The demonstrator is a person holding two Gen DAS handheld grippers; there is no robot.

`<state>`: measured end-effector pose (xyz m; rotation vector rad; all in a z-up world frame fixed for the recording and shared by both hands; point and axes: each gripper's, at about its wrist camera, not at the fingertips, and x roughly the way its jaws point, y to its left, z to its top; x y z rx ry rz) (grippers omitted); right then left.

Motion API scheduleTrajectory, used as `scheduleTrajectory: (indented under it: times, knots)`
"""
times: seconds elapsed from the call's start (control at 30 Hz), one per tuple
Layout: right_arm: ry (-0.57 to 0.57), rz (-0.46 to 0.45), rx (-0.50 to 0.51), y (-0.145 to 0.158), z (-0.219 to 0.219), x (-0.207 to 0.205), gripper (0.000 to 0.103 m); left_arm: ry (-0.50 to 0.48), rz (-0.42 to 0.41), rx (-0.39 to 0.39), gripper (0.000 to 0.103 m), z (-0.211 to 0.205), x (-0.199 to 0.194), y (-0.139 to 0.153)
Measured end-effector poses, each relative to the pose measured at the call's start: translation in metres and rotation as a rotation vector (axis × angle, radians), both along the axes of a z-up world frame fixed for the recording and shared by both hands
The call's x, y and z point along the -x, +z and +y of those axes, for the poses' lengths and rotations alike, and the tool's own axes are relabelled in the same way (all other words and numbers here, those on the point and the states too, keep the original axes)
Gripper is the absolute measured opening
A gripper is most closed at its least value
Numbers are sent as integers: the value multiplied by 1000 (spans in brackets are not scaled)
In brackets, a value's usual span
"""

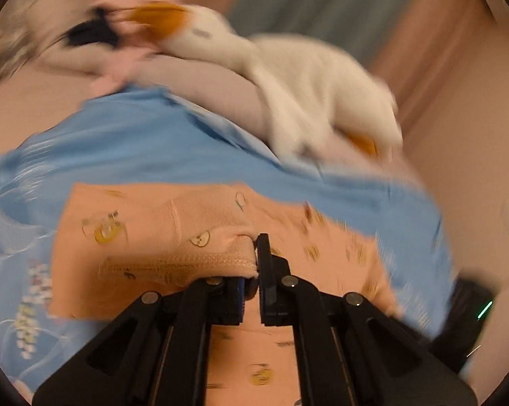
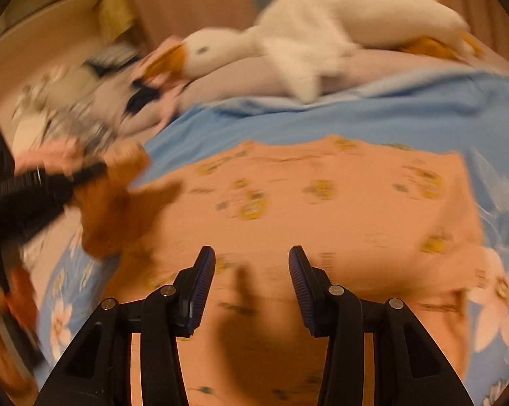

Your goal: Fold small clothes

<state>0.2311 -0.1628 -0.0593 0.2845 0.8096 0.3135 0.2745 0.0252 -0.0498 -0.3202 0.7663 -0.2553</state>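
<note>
My left claw (image 1: 256, 264) pinches only the hem of the garment (image 1: 173, 237) while my right claw (image 2: 251, 284) hangs released, so the hem may slip mid-fold.

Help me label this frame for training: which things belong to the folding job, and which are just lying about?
Part of the job:
- peach garment
- left gripper, shut on its hem
- right gripper, open above it

Lying about:
- toy goose
- blue bedsheet
- pile of clothes

Plush goose (image 2: 322, 34) on blue bedsheet (image 2: 322, 118)
</note>
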Motion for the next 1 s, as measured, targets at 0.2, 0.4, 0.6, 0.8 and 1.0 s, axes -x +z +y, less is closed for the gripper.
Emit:
scheduleTrajectory:
  times: [0.2, 0.4, 0.6, 0.8, 1.0]
  knots:
    - [-117, 40, -26, -7, -51, 8, 46, -217, 174, -143, 48, -86, -7, -69]
    - [-93, -8, 33, 2, -50, 13, 46, -297, 115, -140, 79, -79, 15, -57]
    - [97, -101, 139, 10, 1, 13, 46, -153, 83, -19, 79, 21, 43, -40]
    - [346, -187, 311, 7, 78, 12, 45, 30, 114, 52, 79, 91, 47, -43]
    - [451, -217, 488, -6, 130, 4, 45, 64, 123, 85, 79, 108, 51, -47]
